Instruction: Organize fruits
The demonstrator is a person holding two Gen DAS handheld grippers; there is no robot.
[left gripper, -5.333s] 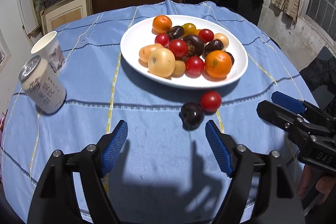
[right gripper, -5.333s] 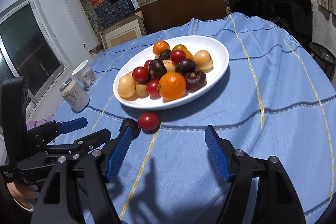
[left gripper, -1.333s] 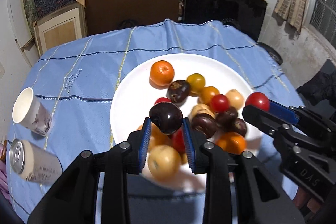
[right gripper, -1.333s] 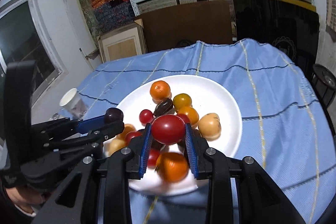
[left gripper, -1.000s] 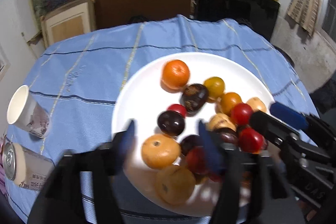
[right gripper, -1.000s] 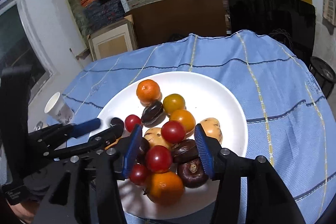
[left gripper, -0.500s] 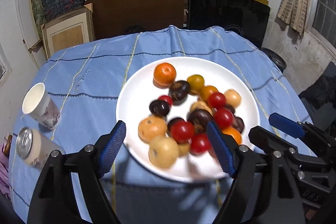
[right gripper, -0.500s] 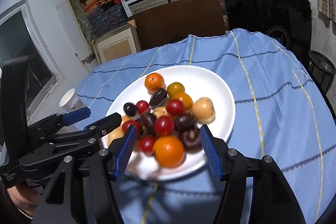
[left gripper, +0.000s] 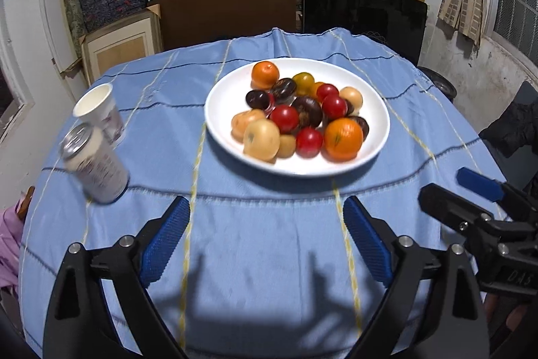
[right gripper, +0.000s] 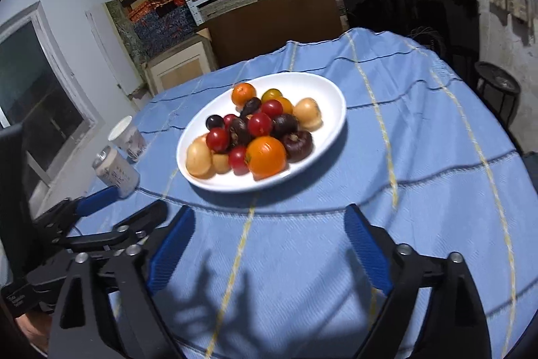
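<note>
A white oval plate sits on the blue tablecloth and holds several fruits: red tomatoes, dark plums, oranges and pale yellow fruits. My left gripper is open and empty, low over the cloth in front of the plate. My right gripper is open and empty, also short of the plate. Each gripper shows at the edge of the other's view.
A white drink can and a paper cup stand on the cloth left of the plate. The round table's edge drops off on all sides. Shelves with boxes, a brown board and a black panel stand behind.
Both grippers let go of their fruit, a dark plum and a red tomato, onto the plate, opened wide, and pulled back toward the table's front edge.
</note>
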